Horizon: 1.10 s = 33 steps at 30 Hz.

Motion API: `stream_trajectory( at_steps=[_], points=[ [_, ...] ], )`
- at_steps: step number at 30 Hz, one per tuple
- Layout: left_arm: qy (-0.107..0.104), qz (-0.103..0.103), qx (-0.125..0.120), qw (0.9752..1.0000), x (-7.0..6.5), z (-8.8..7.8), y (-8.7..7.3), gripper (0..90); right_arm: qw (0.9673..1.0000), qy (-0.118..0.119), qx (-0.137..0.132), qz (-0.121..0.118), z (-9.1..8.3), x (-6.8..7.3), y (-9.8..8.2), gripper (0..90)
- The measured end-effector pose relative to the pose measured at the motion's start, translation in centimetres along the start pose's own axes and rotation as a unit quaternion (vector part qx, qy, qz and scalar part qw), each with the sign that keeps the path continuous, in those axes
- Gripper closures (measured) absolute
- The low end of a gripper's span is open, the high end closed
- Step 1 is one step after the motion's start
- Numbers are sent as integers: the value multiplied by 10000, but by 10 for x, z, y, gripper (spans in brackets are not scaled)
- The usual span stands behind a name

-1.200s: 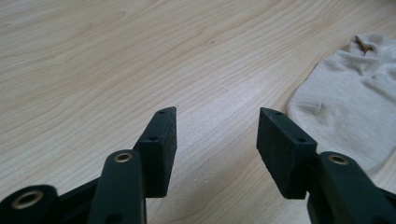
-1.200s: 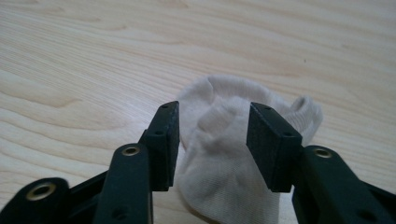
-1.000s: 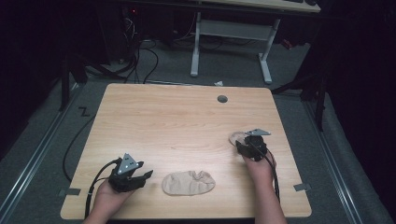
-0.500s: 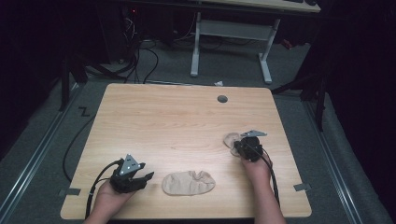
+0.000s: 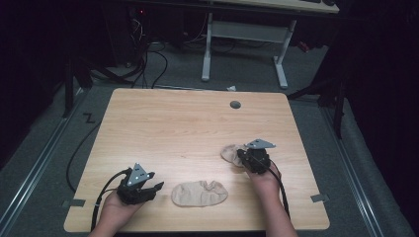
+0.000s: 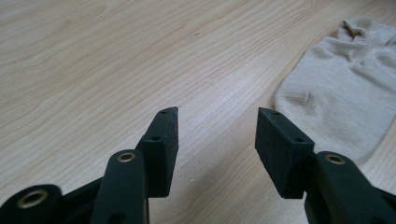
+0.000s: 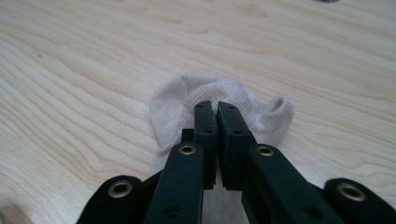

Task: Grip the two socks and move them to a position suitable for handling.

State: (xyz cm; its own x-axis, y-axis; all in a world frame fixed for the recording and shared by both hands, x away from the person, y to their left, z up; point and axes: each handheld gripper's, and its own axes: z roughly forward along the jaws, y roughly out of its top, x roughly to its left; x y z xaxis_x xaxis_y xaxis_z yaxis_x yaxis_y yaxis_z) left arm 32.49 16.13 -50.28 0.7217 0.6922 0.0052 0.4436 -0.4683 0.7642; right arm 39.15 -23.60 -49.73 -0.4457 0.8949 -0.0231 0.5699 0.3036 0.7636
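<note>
Two beige socks are on the wooden table [image 5: 178, 123]. One sock [image 5: 200, 192] lies flat near the front edge; in the left gripper view it is the sock [image 6: 345, 88] at the right. My left gripper [image 5: 154, 189] rests just left of it, jaws open with bare wood between them [image 6: 217, 126]. The second sock [image 5: 231, 153] is bunched at the right, and my right gripper [image 5: 241, 156] is shut on it. In the right gripper view the sock [image 7: 187, 100] curls up around the closed gripper [image 7: 217, 106].
A round grey grommet [image 5: 235, 104] sits in the table's far side. Cables [image 5: 106, 190] trail from the left gripper over the front edge. A white desk frame [image 5: 244, 37] and floor cables stand beyond the table.
My right gripper has slid left and a little toward the front, dragging the bunched sock with it. The left gripper and the flat sock have stayed put.
</note>
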Motion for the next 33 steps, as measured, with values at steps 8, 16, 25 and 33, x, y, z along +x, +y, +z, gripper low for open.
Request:
stream_trajectory(
  at_steps=[8, 16, 25, 33],
  points=[
    [-5, 19, -50, 10000, -1, -2, 1, 498, 9981, -59, -467, 408, -27, -14, -5, 868],
    [-14, 17, -35, 10000, 0, -1, 2, 496, 9962, -209, -450, 709, -36, -35, -19, 864],
    [-51, 58, 17, 10000, -2, 1, 1, 489, 9930, -340, -410, 1052, -43, -61, -36, 852],
    [-61, 67, 36, 10000, -1, 4, 2, 490, 9909, -723, -281, 1104, -55, -76, -51, 821]
  ],
)
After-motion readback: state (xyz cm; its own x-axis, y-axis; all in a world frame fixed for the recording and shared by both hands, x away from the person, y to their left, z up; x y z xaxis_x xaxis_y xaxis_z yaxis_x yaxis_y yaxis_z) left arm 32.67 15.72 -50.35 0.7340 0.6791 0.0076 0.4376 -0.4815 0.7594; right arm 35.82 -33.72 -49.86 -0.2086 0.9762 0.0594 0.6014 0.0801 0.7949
